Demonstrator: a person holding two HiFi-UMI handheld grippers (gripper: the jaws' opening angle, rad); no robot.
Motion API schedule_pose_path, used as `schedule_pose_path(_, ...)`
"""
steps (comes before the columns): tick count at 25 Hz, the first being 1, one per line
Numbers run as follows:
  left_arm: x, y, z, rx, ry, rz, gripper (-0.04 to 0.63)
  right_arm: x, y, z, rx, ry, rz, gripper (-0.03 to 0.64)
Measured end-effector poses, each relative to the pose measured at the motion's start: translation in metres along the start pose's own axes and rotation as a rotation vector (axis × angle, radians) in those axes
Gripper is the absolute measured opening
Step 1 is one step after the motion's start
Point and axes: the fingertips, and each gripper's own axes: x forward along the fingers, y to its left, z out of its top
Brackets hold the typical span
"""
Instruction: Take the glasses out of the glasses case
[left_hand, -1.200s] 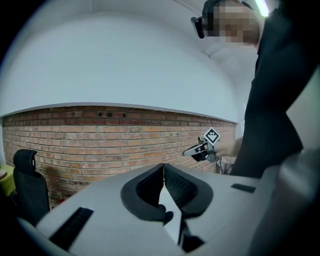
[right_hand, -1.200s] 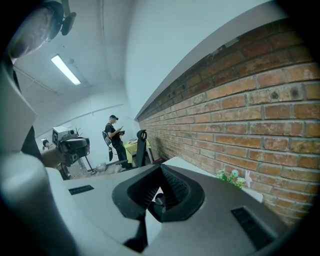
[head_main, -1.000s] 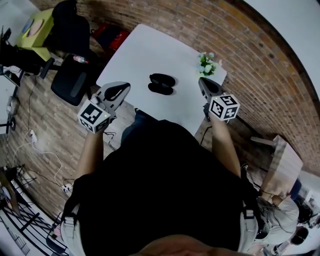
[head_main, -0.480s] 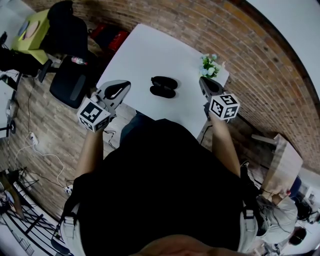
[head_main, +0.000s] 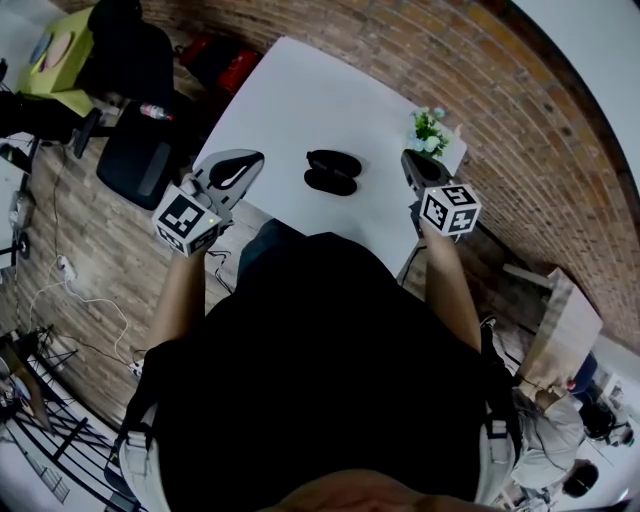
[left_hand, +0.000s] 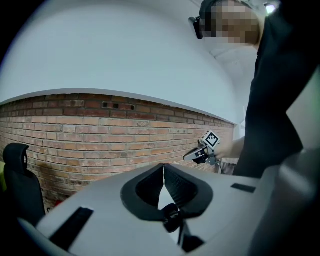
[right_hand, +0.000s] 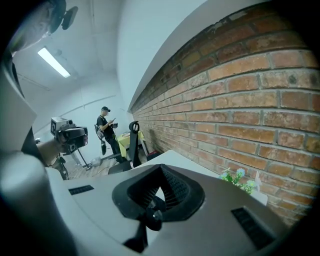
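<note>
A black glasses case (head_main: 333, 172) lies on the white table (head_main: 300, 100), seen as two dark oval shapes side by side; I cannot tell whether glasses are in it. My left gripper (head_main: 252, 160) hovers at the table's near left edge, well left of the case, its jaws shut on nothing (left_hand: 163, 167). Near the right edge, my right gripper (head_main: 408, 160) is held to the right of the case, also shut and empty (right_hand: 161, 167). Neither gripper view shows the case.
A small potted plant (head_main: 432, 128) stands at the table's far right corner, also visible as the plant (right_hand: 237, 180). A black office chair (head_main: 140, 150) stands left of the table. A brick wall (head_main: 480, 110) runs behind. A person (right_hand: 106, 127) stands far off.
Both grippers have lifted slightly and stay shut. The head view has shifted a little. The case has not moved on the table.
</note>
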Motion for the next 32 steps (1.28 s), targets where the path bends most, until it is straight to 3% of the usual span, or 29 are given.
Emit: schedule_pose_path(32,0.011,0.059,-0.034,-0.084,0.036,0.026,0.012,0.098,-0.011,-0.081,-0.062,0.272,0.053,0.014)
